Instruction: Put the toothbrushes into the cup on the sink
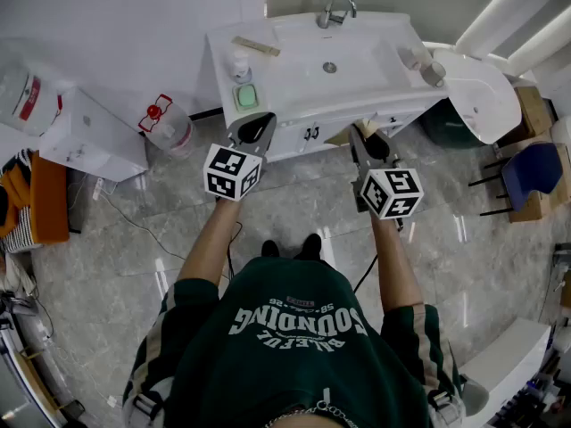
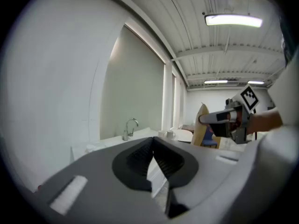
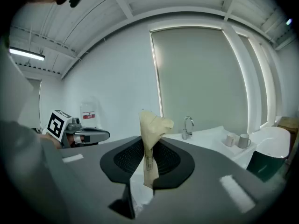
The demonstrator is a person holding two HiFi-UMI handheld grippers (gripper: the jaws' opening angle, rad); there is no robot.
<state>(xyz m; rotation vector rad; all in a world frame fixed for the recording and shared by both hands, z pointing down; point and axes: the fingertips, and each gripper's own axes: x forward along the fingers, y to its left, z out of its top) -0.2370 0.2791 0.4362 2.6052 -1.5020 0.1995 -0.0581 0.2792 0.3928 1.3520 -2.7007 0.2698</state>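
Note:
I stand before the white sink [image 1: 294,83]. My right gripper [image 1: 361,137] is shut on a toothbrush in a tan paper wrapper [image 3: 150,129], which sticks up between the pads [image 3: 148,149]; a tan piece of it shows beside the jaws [image 1: 342,135]. My left gripper [image 1: 256,125] is held level with it, jaws together with nothing between them [image 2: 152,146]. Another tan-wrapped toothbrush [image 1: 256,46] lies at the sink's back left, near a white cup [image 1: 237,64]. Two more cups [image 1: 419,59] stand on the sink's right side, also seen in the right gripper view [image 3: 243,140].
The faucet [image 1: 335,9] rises at the back of the basin, and a green soap bar [image 1: 246,96] lies at the front left. A water jug [image 1: 168,125] and a white box [image 1: 89,136] stand on the floor to the left. A white toilet [image 1: 482,96] and a blue chair [image 1: 531,172] stand to the right.

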